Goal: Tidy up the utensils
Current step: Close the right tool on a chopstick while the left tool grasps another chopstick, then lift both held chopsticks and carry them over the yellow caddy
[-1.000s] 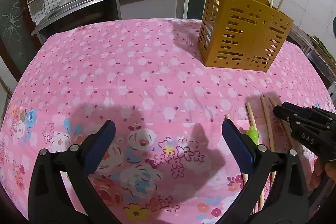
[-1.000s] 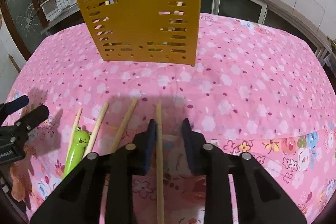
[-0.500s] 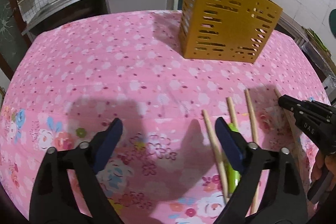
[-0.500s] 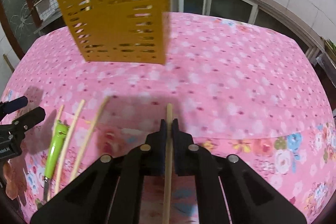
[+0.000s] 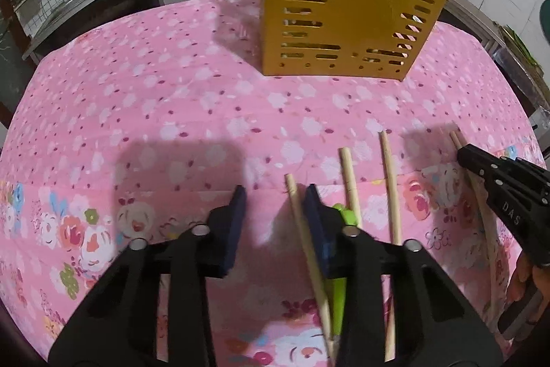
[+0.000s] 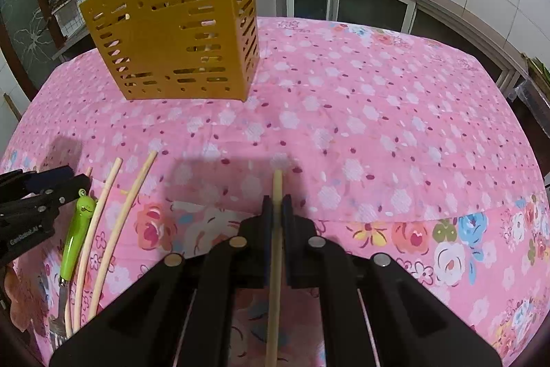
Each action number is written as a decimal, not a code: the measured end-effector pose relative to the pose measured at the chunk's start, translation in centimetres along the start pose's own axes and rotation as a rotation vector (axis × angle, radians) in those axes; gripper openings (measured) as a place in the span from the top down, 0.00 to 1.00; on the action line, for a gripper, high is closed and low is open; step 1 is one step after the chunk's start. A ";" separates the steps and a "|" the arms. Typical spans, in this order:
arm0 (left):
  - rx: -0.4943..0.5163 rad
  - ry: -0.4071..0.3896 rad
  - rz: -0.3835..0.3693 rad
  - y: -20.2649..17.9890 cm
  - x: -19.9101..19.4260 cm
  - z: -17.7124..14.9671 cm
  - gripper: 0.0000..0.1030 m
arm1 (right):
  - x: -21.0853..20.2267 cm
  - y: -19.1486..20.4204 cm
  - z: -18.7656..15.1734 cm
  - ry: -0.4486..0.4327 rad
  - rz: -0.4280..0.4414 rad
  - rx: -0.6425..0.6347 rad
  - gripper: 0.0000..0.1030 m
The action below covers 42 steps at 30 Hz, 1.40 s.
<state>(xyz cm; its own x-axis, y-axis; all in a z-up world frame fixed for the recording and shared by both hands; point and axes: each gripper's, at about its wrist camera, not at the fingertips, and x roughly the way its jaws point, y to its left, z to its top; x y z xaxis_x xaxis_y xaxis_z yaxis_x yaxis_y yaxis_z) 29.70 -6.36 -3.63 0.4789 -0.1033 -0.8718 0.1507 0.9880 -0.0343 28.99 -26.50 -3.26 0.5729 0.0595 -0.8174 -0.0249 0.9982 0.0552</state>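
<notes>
Jaws: my right gripper point(image 6: 277, 207) pinches one chopstick point(image 6: 275, 263) tight; left gripper point(image 5: 276, 198) has just been closing round another chopstick point(image 5: 306, 246) on the tablecloth point(image 5: 172, 112), not yet pressing; light, stiff, slippery, grip mid-shaft

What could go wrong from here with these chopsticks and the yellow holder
The left gripper, whose jaws have just been closing, has a chopstick against one pad only; it may roll away or drag the green-handled fork lying beside it. The right gripper pinches its chopstick near the tip, so the long end could swing and miss the yellow holder, or knock the sticks already standing there.
</notes>
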 end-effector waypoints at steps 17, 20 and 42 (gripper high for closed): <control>0.042 0.018 0.009 -1.2 -0.2 0.9 0.95 | -0.3 0.3 0.5 0.037 -0.002 0.012 0.94; 0.036 -0.012 0.004 -0.8 -1.1 1.1 0.95 | -0.8 -0.1 0.5 0.017 0.008 0.033 0.94; 0.033 -0.347 0.023 3.4 -10.5 1.8 0.95 | -9.4 -0.6 1.7 -0.281 0.054 0.077 0.94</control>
<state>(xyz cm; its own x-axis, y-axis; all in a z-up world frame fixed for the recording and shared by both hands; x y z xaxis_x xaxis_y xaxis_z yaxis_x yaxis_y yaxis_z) 26.77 -2.15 6.31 0.7473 -0.1194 -0.6536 0.1617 0.9868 0.0046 25.05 -27.64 5.36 0.7773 0.0963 -0.6217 -0.0055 0.9892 0.1464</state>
